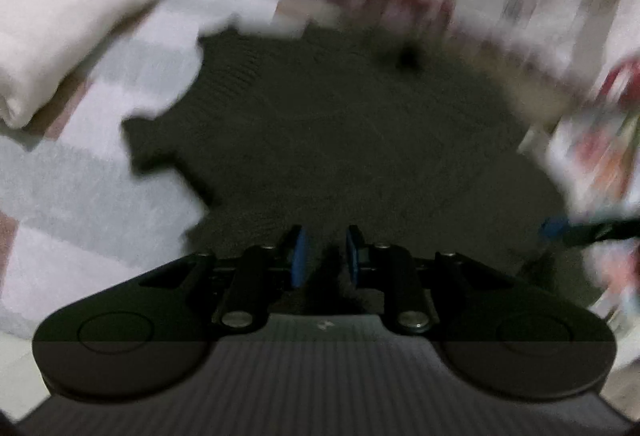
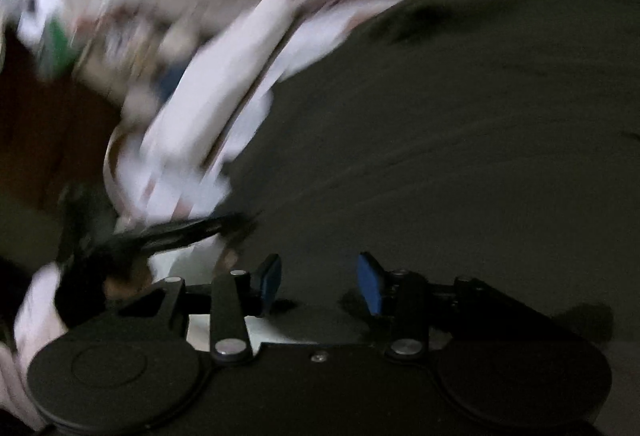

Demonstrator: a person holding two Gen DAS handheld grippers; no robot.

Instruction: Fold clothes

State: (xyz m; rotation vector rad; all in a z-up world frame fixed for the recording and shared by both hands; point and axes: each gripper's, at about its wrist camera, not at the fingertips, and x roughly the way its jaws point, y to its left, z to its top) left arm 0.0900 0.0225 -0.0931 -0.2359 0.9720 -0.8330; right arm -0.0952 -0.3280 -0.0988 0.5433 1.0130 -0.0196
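patterned bedspread (image 1: 60, 195) under dark garment (image 1: 340, 139), which lies straight ahead of both tools. left tool (image 1: 323, 256) narrow & empty, right tool (image 2: 318, 284) wider, empty; folded white cloth (image 1: 80, 7) far-left of garment.

A dark grey-green garment (image 1: 340, 139) lies spread flat on the patterned bedcover (image 1: 60, 195), its left edge irregular and notched. A white cloth (image 1: 80, 3), folded into a thick bundle, rests on the bedcover beyond that edge. Both views are motion-blurred.
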